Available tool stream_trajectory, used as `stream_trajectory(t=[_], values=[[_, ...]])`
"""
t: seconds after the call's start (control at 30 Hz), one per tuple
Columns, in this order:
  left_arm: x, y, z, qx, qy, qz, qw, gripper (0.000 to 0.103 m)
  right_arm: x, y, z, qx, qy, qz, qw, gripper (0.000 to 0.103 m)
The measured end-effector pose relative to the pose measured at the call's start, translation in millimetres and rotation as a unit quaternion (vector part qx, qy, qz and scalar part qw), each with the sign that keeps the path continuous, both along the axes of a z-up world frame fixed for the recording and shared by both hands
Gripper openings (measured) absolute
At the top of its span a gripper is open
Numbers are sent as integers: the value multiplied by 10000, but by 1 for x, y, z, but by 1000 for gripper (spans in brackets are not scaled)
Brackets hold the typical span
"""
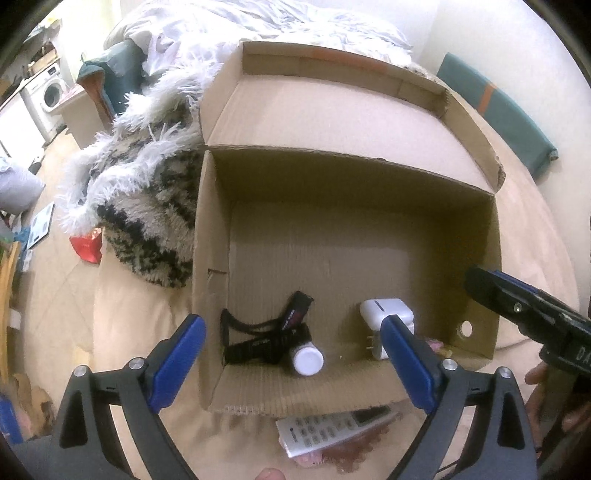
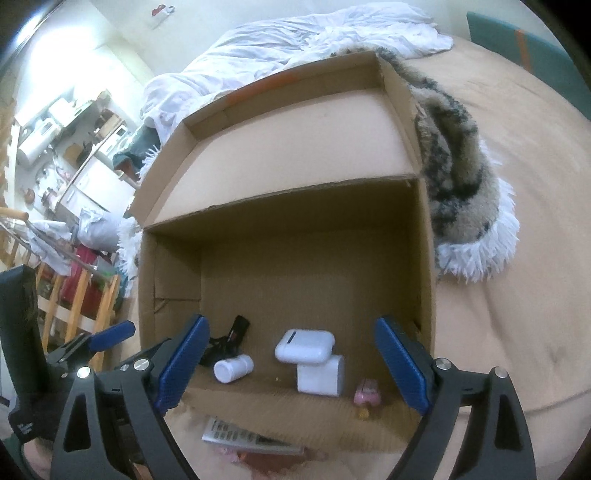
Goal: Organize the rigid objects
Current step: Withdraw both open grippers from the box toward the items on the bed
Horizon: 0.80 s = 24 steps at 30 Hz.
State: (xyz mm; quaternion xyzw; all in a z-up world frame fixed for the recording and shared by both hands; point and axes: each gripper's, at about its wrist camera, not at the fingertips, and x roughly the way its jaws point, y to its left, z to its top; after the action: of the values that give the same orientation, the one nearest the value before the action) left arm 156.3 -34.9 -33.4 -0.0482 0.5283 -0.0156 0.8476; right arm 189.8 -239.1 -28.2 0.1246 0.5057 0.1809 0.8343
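Resting on the bed (image 2: 517,221), the cardboard box (image 2: 424,258) holds a white bottle (image 2: 232,368), charger (image 2: 320,374), earbuds case (image 2: 304,345) and black strap (image 1: 258,332). Left gripper (image 1: 291,354) and right gripper (image 2: 291,362) — both empty, jaws spread. Remote (image 1: 332,430) lies just outside.

Both cams above shared box (image 1: 347,229).

Bed (image 1: 155,369) with a beige sheet fills most of both views. Rumpled white duvet (image 2: 280,44) at the far end, shaggy black-and-cream throw (image 1: 155,206) with white fringe beside it. Pale walls (image 2: 110,22). Teal headboard cushion (image 1: 495,110) with an orange stripe. Washing machine (image 1: 51,92) in the far kitchen area. Wooden railing (image 2: 74,295) at bedside. Cool, even indoor light.
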Motion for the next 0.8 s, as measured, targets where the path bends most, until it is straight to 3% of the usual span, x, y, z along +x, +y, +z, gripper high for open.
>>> stream_trajectory(t=[0.4,0.8], values=[[-45,21,18,-8,47,267,9996,95,-51,2,12,-21,-67,168,9998,97],[-81,48,-4,-48,280,659,9974,95,-85,-3,-4,-56,218,113,9997,97]])
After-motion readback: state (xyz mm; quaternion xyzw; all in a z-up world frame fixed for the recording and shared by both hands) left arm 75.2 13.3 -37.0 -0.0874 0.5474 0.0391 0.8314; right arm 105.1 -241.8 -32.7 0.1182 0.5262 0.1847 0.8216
